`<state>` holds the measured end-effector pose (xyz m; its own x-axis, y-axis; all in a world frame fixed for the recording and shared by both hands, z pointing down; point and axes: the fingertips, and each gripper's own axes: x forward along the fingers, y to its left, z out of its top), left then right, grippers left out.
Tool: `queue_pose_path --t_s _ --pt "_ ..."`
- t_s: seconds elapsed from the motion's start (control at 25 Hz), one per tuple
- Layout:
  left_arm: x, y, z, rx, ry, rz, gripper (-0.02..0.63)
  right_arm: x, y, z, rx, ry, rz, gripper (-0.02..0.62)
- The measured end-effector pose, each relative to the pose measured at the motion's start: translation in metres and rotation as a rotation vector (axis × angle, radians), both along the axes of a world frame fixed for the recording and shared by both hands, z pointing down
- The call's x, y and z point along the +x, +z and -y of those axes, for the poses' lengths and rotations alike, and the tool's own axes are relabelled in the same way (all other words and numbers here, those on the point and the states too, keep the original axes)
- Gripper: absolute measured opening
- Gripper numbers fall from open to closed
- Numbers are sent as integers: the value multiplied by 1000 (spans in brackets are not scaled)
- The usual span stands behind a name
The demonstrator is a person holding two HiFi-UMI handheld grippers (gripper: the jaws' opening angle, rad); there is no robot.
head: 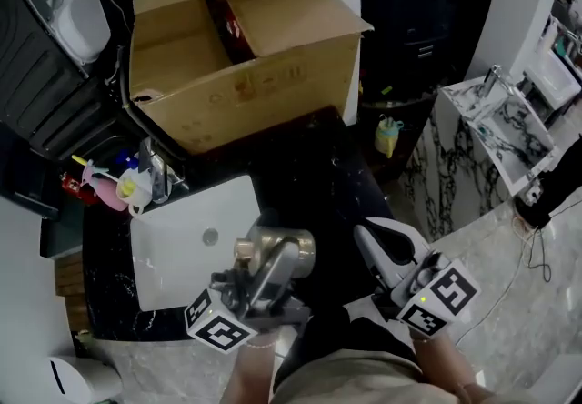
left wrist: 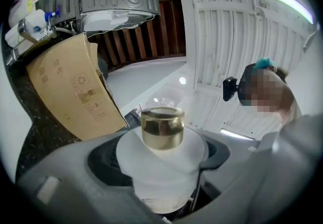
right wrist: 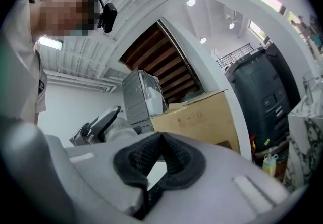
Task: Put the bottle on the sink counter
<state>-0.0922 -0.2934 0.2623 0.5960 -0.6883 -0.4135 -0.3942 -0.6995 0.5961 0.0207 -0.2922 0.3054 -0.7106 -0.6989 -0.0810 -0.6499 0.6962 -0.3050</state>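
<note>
The left gripper has its jaws clamped round a white bottle with a gold cap, held by the right edge of the white sink basin. Just beside it, the right gripper has its jaws pressed together on nothing. A cardboard box stands beyond on the dark counter.

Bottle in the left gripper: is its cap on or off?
On. A gold cap covers the neck of the white bottle, whose body the left gripper clamps.

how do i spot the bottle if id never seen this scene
Below the big cardboard box lies a white sink basin. At its near right edge the left gripper clamps the bottle: pale body, gold cap, unlike the pink and yellow containers by the tap.
</note>
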Motion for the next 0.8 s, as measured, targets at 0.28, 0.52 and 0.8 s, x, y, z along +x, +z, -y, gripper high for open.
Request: queue_pose_path --t_s 0.28,0.52,0.8 --pt "-5 19 59 -48 0 71 350 -1 14 61 -35 17 16 3" --pt "-11 36 100 -118 -14 85 351 -3 22 101 -61 25 25 3" --pt "-15 35 138 -153 -20 68 350 -5 17 132 -79 27 -4 3"
